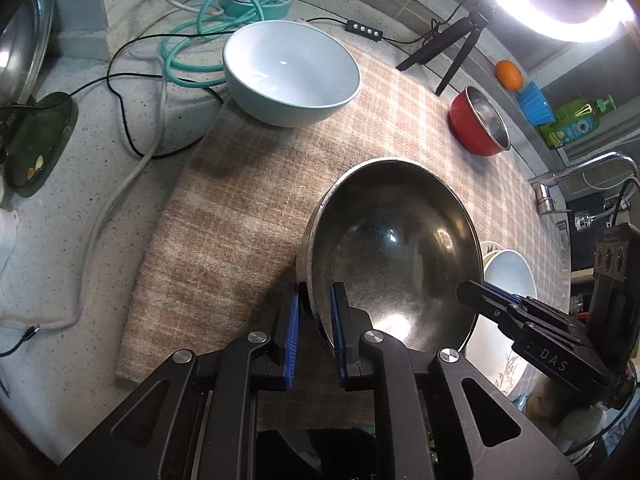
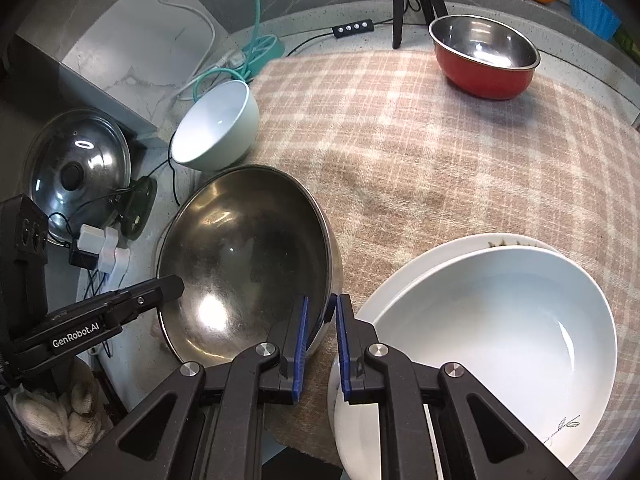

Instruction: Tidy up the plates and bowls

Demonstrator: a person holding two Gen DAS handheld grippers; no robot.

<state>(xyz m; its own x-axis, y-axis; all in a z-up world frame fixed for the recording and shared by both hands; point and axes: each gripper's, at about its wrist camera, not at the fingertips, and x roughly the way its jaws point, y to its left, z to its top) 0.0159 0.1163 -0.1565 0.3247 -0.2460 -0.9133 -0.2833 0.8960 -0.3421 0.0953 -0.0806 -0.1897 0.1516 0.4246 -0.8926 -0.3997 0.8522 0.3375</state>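
A large steel bowl (image 1: 394,256) (image 2: 244,260) is held between both grippers above the checked cloth (image 1: 248,200). My left gripper (image 1: 316,300) is shut on its left rim. My right gripper (image 2: 321,312) is shut on its right rim and also shows in the left wrist view (image 1: 480,296). A pale blue bowl (image 1: 290,72) (image 2: 216,128) sits at the cloth's far left. A red bowl with steel inside (image 1: 480,122) (image 2: 484,58) sits far right. A white bowl (image 2: 496,340) rests on a white plate (image 2: 400,280) at the near right.
Cables and a teal power strip (image 1: 256,0) lie behind the blue bowl. A ring light tripod (image 1: 452,52), an orange (image 1: 509,74), a blue cup (image 1: 534,102) and a green bottle (image 1: 576,122) stand at the back right. A faucet (image 1: 576,176) is right. A glass lid (image 2: 80,168) leans left.
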